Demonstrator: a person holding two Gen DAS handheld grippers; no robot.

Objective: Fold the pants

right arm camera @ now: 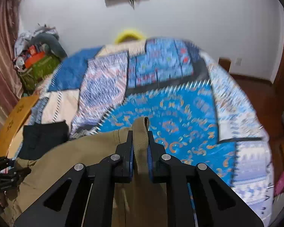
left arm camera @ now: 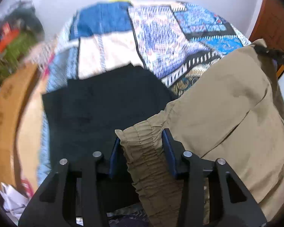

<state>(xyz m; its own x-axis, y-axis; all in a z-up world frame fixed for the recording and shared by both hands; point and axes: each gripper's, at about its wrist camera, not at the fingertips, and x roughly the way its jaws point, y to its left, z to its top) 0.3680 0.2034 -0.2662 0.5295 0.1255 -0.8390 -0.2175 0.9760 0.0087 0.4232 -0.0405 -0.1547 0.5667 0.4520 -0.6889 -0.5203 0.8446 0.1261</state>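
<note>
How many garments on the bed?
2: khaki pants held in both grippers, near edge; dark folded garment lying flat to their left. More may be hidden under the pants.

Khaki pants (left arm camera: 227, 102) — gathered waistband, crumpled — draped over a patterned bedspread (right arm camera: 179, 113).

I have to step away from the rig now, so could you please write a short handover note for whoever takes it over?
Left gripper: the gathered waistband of the khaki pants sits between its jaws.
Right gripper: shut on another edge of the pants.
The pants lie partly over a dark folded garment on the patterned bedspread.
Done: both ends taken up.
Left: no fold shows yet; spread and fold the pants.
</note>
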